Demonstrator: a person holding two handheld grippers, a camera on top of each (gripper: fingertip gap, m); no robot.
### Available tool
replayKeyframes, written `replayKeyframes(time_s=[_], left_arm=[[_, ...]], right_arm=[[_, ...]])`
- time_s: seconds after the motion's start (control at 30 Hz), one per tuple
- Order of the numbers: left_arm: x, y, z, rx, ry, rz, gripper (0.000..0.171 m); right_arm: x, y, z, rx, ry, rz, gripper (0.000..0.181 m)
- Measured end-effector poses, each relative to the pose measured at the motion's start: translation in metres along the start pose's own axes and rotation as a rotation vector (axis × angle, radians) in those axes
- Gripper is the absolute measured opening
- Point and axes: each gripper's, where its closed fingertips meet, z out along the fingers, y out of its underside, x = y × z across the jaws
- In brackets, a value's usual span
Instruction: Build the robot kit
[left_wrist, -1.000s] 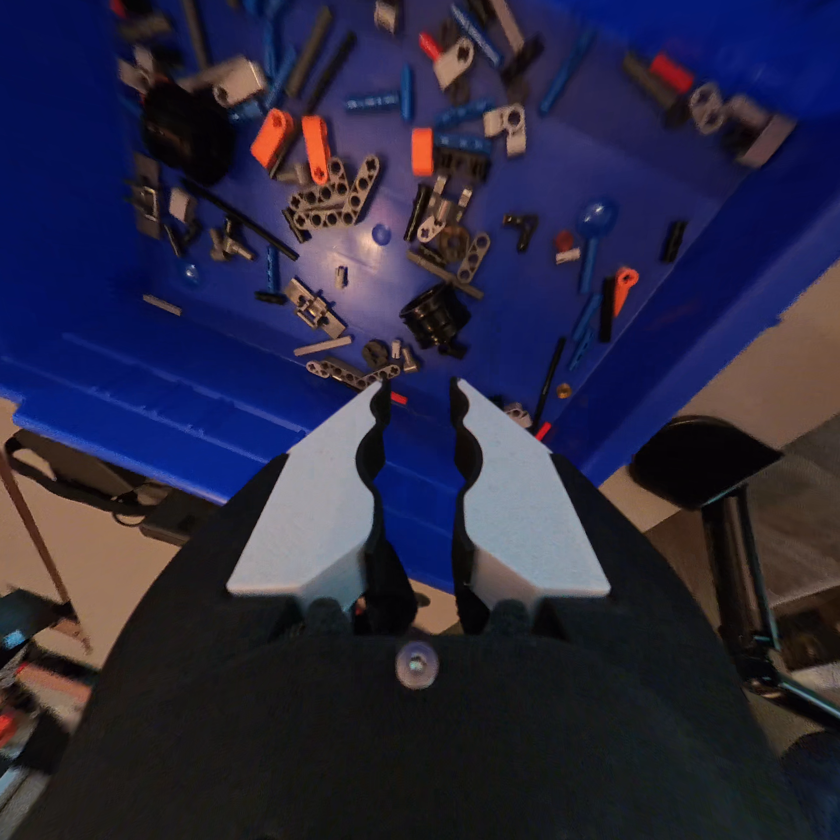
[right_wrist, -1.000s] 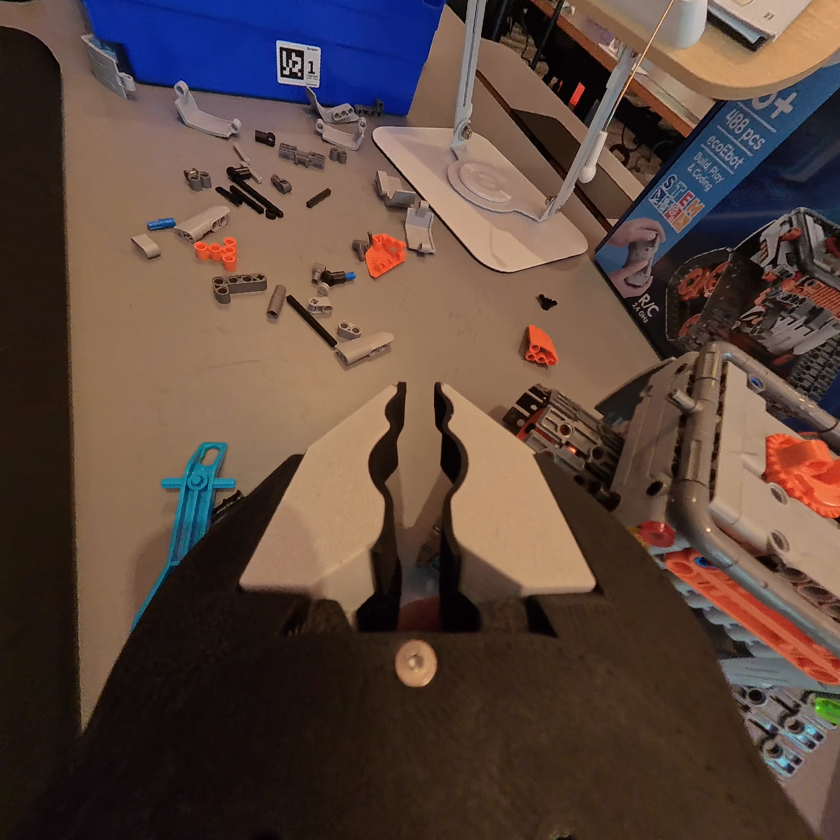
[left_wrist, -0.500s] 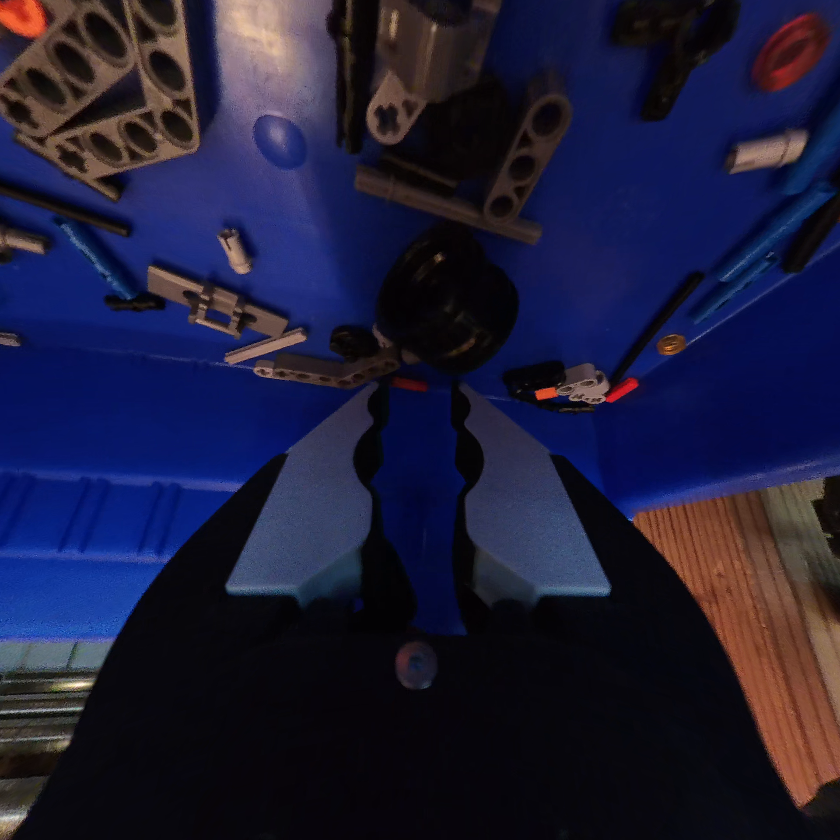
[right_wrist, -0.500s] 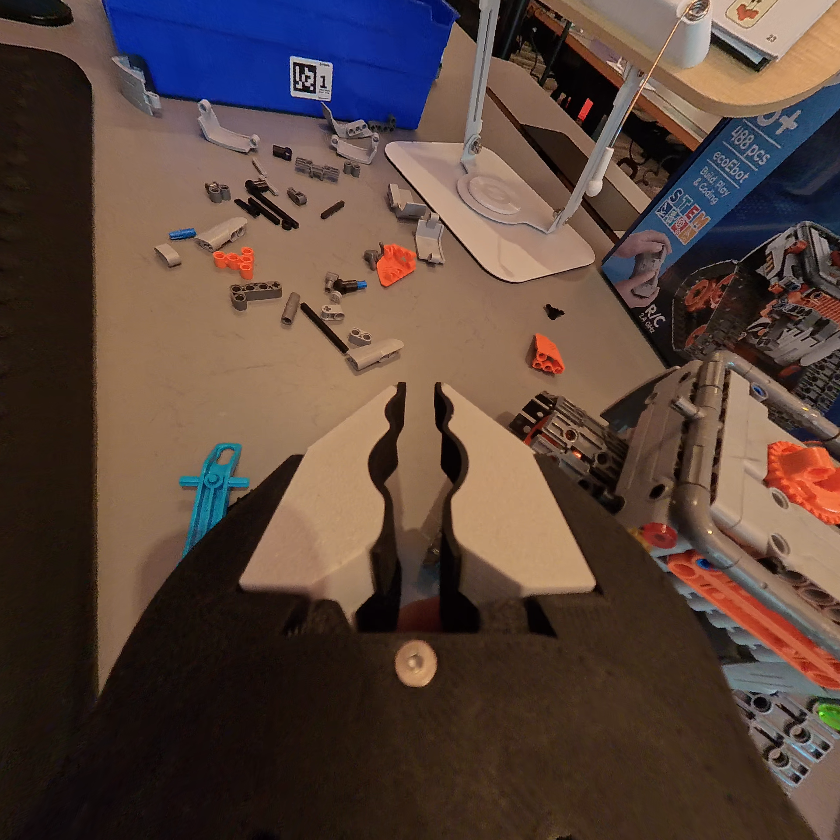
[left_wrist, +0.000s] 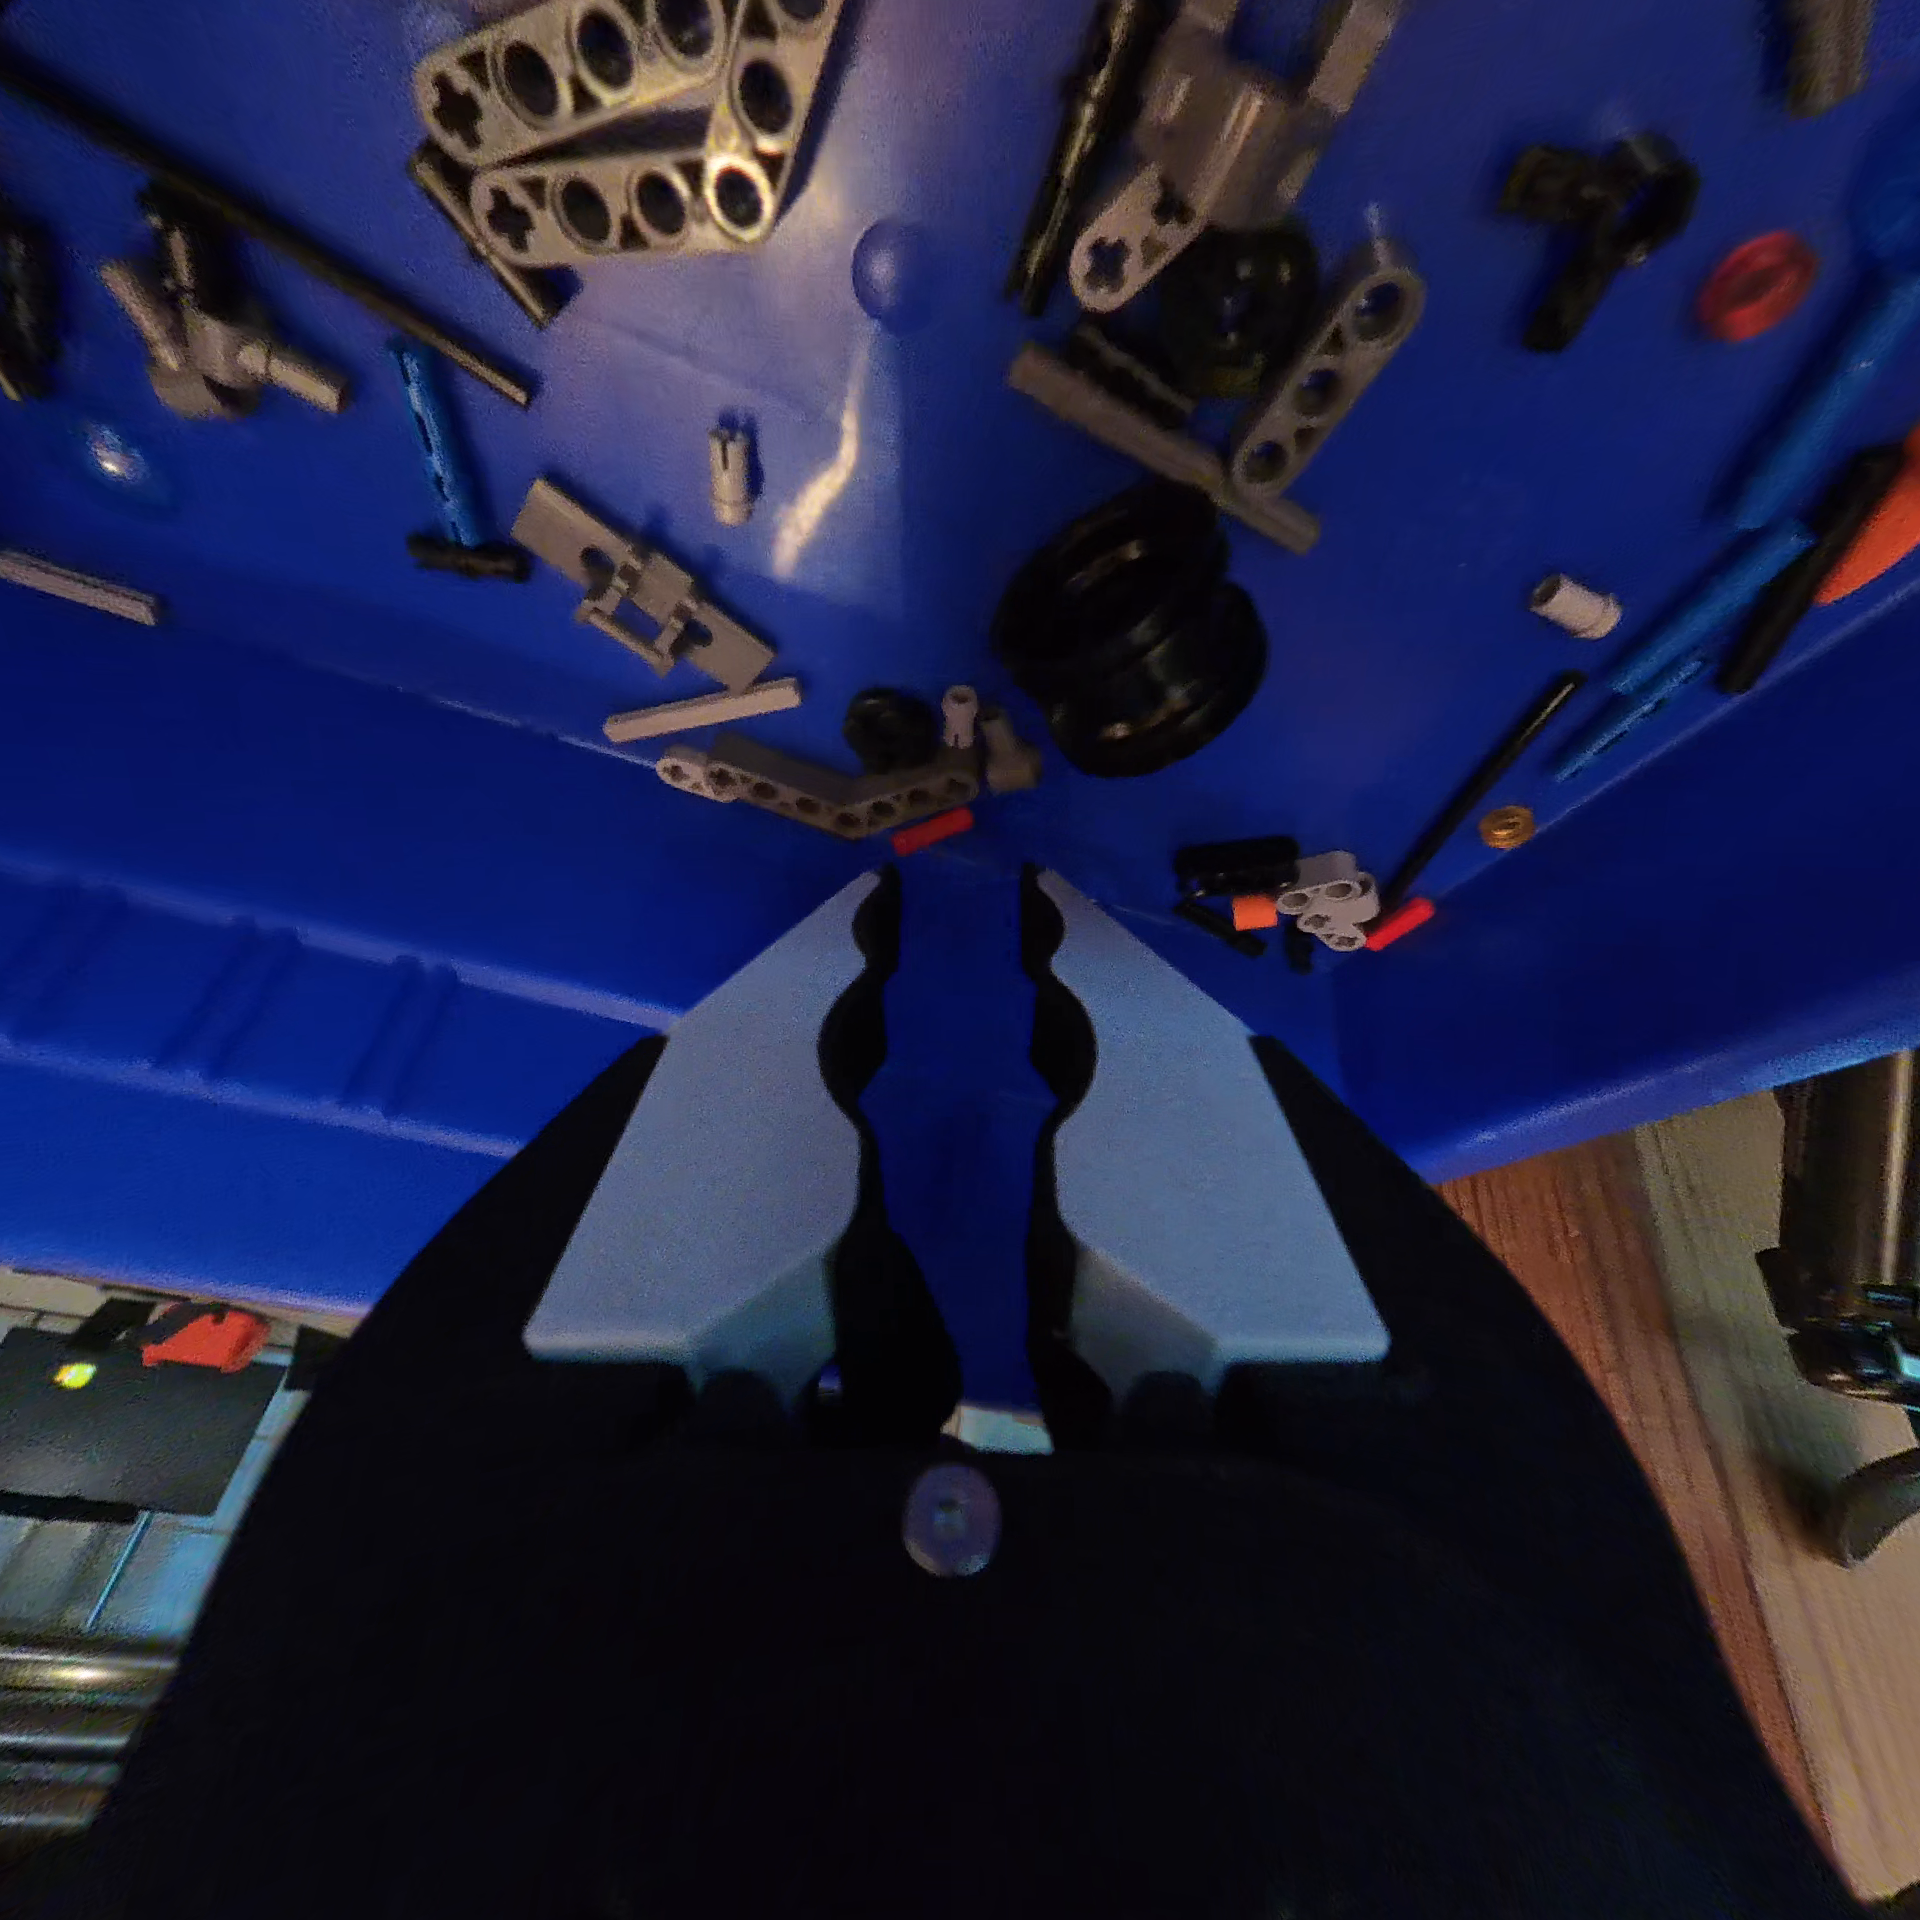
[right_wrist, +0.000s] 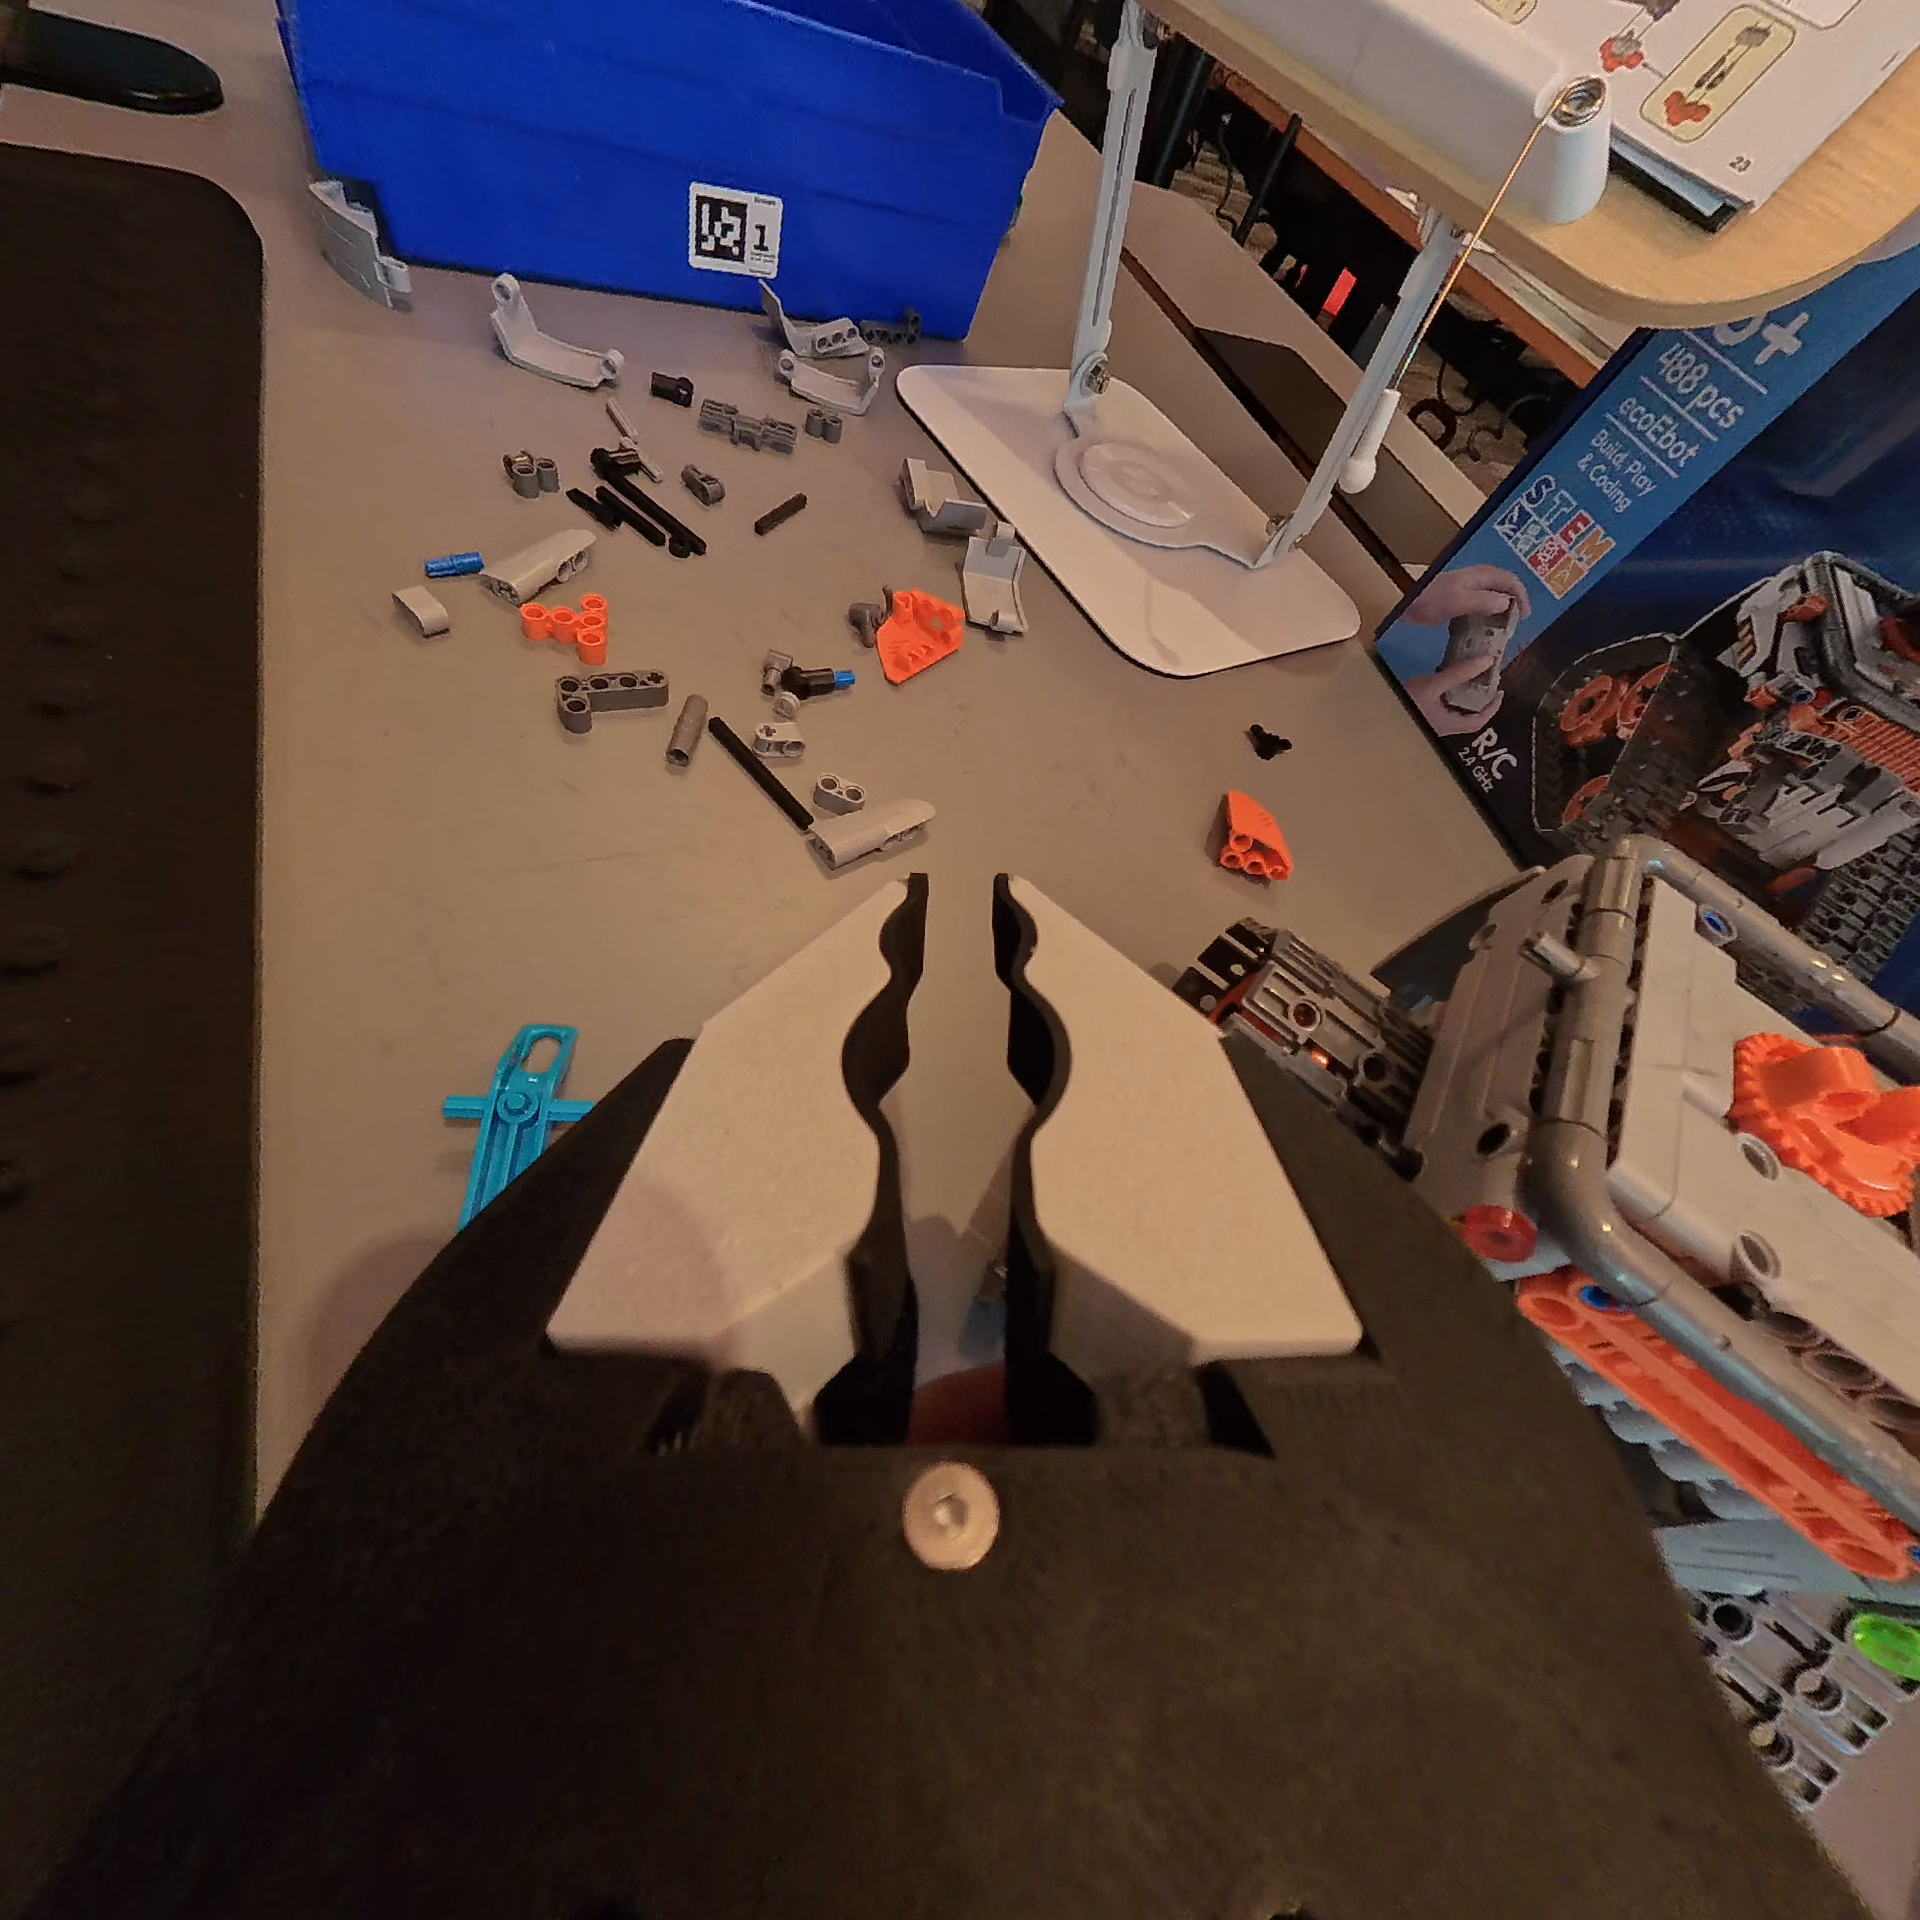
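Blue bin (left_wrist: 312, 1091) floor nearer than before; grey tabletop (right_wrist: 416, 883) beyond.

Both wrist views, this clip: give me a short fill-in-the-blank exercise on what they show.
1. The left gripper is inside a bin coloured ____.
2. The small pin nearest its fingers is ____.
3. Nothing sits between the right gripper fingers, which are ____.
4. The cross-shaped tool on the table is ____.

Missing: blue; red; open; turquoise
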Motion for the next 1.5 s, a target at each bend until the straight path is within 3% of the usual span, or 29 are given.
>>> replayKeyframes(time_s=[0.13,0.2,0.47,0.53,1.07,1.2,1.3,1.4,1.5], left_arm=[[0.005,0.006,0.012,-0.097,0.001,0.043,0.050],[0.005,0.007,0.014,-0.132,0.003,0.066,0.054],[-0.013,0.004,0.015,-0.116,-0.033,0.074,0.019],[-0.002,0.002,0.017,-0.098,0.034,0.053,0.001],[-0.001,-0.001,0.014,0.041,-0.010,-0.002,0.002],[-0.001,-0.001,-0.020,0.138,-0.028,-0.054,0.002],[-0.003,-0.012,-0.075,0.264,-0.124,-0.056,0.001],[0.018,-0.055,-0.146,0.472,-0.192,0.037,0.001],[0.057,-0.107,-0.180,0.515,-0.214,0.231,0.001]], right_arm=[[-0.002,0.001,0.002,-0.006,-0.008,-0.002,0.010],[-0.002,0.001,0.001,-0.005,-0.008,-0.002,0.010],[-0.002,-0.001,0.000,0.003,-0.009,-0.004,0.010],[-0.002,-0.001,0.000,0.006,-0.009,-0.005,0.010],[-0.002,-0.004,-0.002,0.016,-0.009,-0.007,0.011],[-0.002,-0.003,-0.001,0.014,-0.013,-0.006,0.011],[-0.002,-0.002,-0.001,0.010,-0.012,-0.005,0.011],[-0.002,-0.001,0.000,0.005,-0.011,-0.002,0.010],[-0.002,-0.001,0.000,0.005,-0.012,-0.006,0.010]])
